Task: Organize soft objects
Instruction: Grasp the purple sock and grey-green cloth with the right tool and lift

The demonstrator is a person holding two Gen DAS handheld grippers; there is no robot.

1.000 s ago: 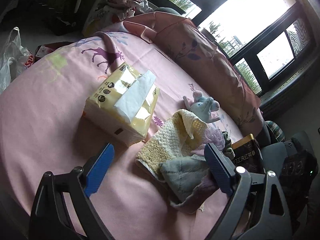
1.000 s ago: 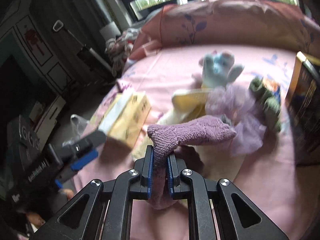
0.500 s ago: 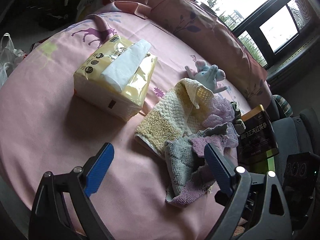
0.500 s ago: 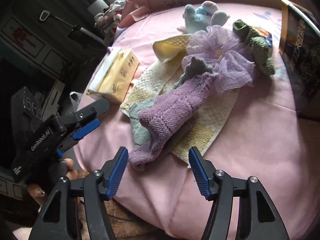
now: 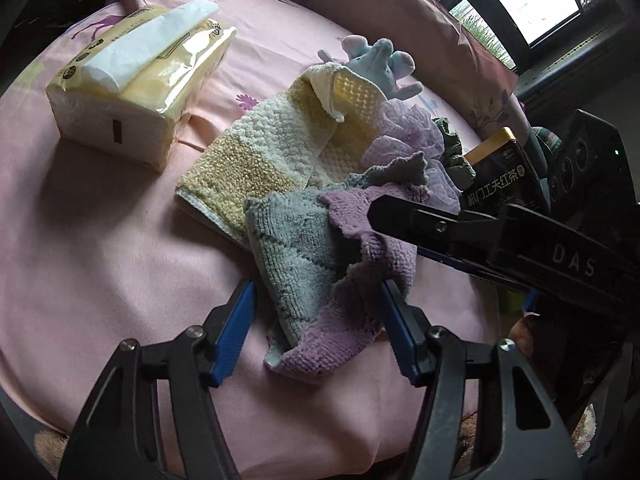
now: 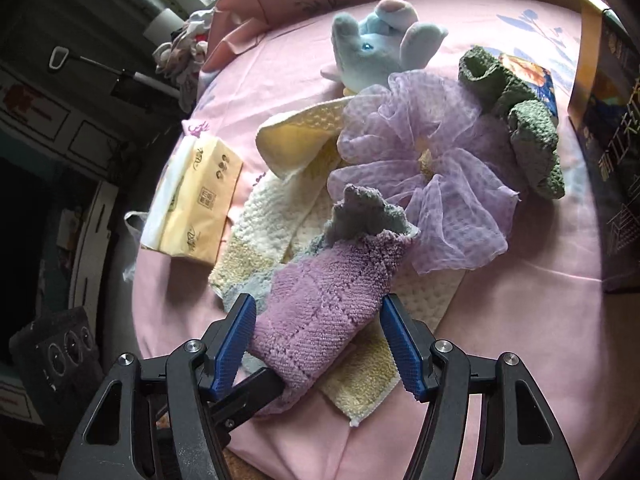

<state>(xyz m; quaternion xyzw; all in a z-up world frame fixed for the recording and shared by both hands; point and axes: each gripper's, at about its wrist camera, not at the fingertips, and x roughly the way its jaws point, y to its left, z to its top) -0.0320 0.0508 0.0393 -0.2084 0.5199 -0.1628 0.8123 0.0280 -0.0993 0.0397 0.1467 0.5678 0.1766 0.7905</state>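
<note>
A purple and grey towel [image 5: 320, 272] [image 6: 324, 304] lies crumpled on a yellow and white towel [image 5: 272, 152] [image 6: 280, 208] on the pink bed. My left gripper [image 5: 320, 328] is open, its jaws on either side of the purple towel's near end. My right gripper [image 6: 318, 336] is open too, its jaws straddling the same towel from the other side. A lilac mesh puff [image 6: 424, 168], a blue plush elephant [image 6: 376, 48] and a green knitted cloth [image 6: 516, 120] lie behind.
A yellow tissue pack [image 5: 140, 80] [image 6: 196, 200] lies to the left on the bed. A dark tea box [image 5: 500, 176] [image 6: 612, 140] stands at the right. A pink pillow [image 5: 360, 4] lies along the far side. The bed edge is close below both grippers.
My right gripper has let go of the purple towel, which now lies on the yellow towel. Both grippers have moved in close around it, the left one narrower than before.
</note>
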